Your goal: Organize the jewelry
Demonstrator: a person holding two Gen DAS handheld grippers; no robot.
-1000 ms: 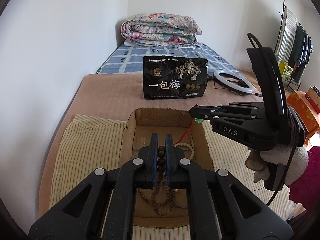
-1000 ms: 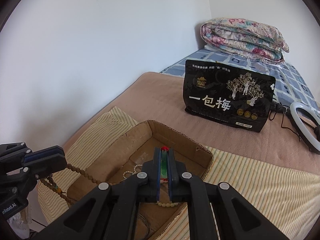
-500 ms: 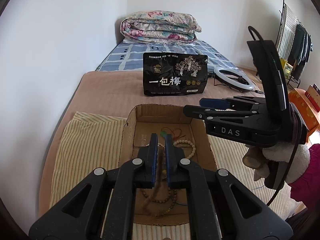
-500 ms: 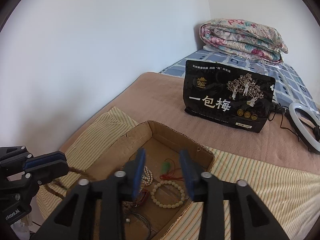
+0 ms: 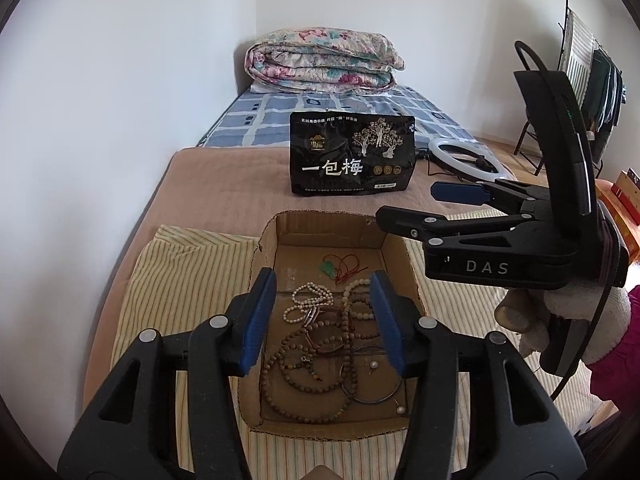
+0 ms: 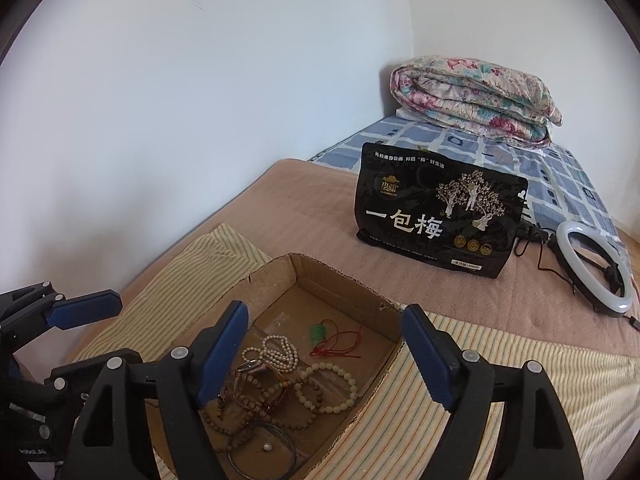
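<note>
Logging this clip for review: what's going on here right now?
A person holds a gripper in each hand over a cardboard box of jewelry on a bed. The left gripper and right gripper are both opening with nothing between their fingers. Bead strings, a pale bracelet and a green pendant lie in the box.

2 wrist views, angled down, sharing cardboard box [image 5: 394, 252].

Cardboard box [image 5: 394, 248]: matt brown, rough torn rim, below the fingers [image 5: 260, 316]. Fingers: matt black plastic, blue rubbery pads. Between them: wooden bead strand [image 5: 316, 380], matt brown; pale beads [image 6: 326, 388], smooth; metal bangle [image 5: 376, 398], thin, shiny. Beyond: glossy black pouch [image 6: 436, 220].
</note>
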